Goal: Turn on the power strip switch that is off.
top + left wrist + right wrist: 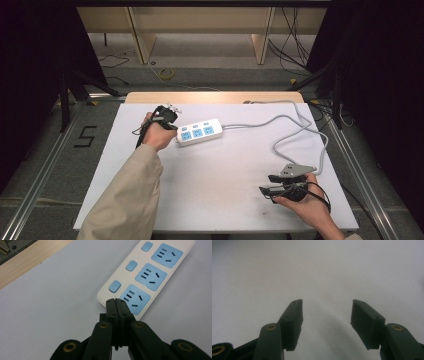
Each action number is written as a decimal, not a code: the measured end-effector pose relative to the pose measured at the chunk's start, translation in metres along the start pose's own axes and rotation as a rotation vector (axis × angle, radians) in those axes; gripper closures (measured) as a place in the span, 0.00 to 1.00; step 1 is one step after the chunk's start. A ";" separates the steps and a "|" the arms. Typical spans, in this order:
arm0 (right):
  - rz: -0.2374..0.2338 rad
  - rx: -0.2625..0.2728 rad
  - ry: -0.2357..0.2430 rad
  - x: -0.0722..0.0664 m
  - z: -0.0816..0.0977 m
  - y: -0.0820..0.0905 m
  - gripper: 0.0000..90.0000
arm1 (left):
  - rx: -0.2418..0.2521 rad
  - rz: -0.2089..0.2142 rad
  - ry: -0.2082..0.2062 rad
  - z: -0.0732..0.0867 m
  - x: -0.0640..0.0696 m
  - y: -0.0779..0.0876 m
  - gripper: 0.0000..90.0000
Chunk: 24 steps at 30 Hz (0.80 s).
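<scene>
The left gripper (116, 302) pointed forward and down, jaws pressed together with nothing between them, tips just over the near end of the white power strip (147, 275) ahead, beside its nearest blue button (115, 286). The left forearm reached far forward. The right gripper (327, 312) rested low over the bare white table (317, 270), jaws spread wide and empty.

Your left arm wears a beige sleeve (127, 192). Your black grippers show brass-ringed pivots (103, 325); the right gripper (266, 190) carries a grey three-cornered plate (295, 170) and trailing black cable (324, 196).
</scene>
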State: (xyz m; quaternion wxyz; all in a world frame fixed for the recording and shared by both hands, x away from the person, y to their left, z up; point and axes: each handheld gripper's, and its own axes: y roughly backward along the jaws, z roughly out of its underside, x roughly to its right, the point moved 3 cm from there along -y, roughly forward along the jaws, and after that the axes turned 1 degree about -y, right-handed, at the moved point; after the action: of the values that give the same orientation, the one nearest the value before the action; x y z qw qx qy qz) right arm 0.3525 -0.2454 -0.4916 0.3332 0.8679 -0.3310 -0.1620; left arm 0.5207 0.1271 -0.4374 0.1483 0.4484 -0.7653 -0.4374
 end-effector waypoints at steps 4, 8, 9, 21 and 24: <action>-0.001 -0.001 -0.002 -0.001 0.000 0.000 0.48 | 0.001 -0.003 0.001 -0.002 -0.001 0.000 1.00; -0.003 0.001 -0.001 -0.001 0.000 -0.001 0.48 | -0.006 0.002 0.002 -0.004 -0.002 -0.002 1.00; -0.001 0.000 -0.001 -0.001 0.000 -0.001 0.48 | -0.003 0.003 0.003 -0.004 -0.002 -0.003 1.00; -0.001 0.001 -0.002 0.000 0.000 -0.001 0.49 | -0.007 0.016 -0.035 -0.017 0.003 -0.009 1.00; -0.002 0.002 -0.003 -0.001 0.000 0.000 0.48 | -0.011 0.014 -0.036 -0.018 0.005 -0.012 1.00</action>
State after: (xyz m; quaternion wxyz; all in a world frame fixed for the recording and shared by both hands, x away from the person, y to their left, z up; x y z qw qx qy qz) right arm 0.3523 -0.2449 -0.4918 0.3318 0.8682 -0.3309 -0.1634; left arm 0.5360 0.1109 -0.4372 0.1401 0.4343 -0.7686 -0.4484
